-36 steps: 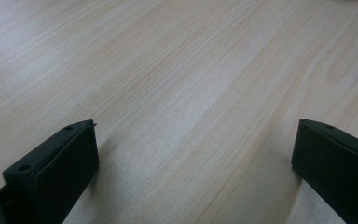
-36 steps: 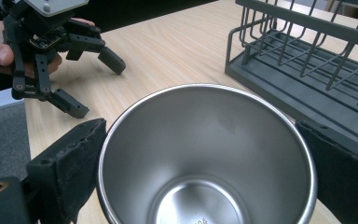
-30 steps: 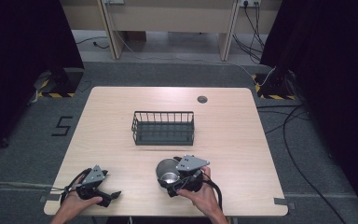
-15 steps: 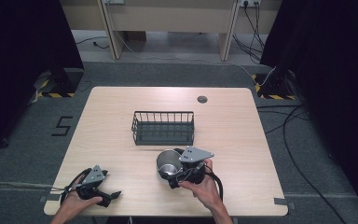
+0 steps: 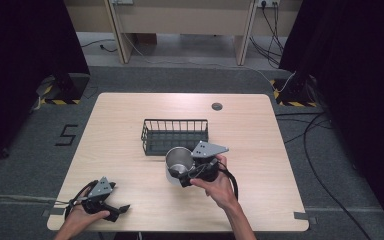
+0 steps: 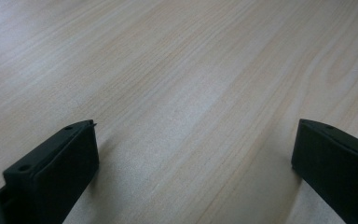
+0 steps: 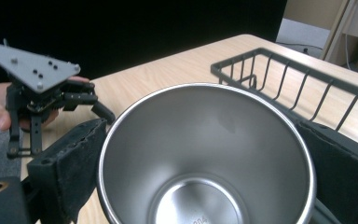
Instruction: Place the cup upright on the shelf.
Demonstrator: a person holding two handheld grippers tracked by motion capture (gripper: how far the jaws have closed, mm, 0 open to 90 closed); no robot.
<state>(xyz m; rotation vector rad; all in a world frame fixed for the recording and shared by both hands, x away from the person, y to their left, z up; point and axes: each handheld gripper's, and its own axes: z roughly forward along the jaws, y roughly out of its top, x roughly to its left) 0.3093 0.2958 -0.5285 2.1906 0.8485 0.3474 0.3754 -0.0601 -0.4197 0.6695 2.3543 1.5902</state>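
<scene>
A shiny steel cup (image 5: 178, 161) is held upright just in front of the dark wire basket (image 5: 175, 136), with my right gripper (image 5: 182, 174) shut on its sides. In the right gripper view the cup (image 7: 205, 163) opens toward the camera and is empty, a black jaw pressing each side, and the basket (image 7: 298, 79) lies just beyond it to the right. My left gripper (image 5: 120, 212) rests open near the table's front left corner. In the left gripper view its jaws stand wide apart over bare wood (image 6: 193, 140).
The light wooden table (image 5: 260, 135) has a round grey grommet (image 5: 216, 106) near its far edge. The basket looks empty. The other hand's gripper (image 7: 42, 88) shows at the left of the right gripper view. Cables and dark curtains surround the table on the floor.
My right gripper has carried the cup away from the front edge and up toward the basket. The left gripper has stayed put.
</scene>
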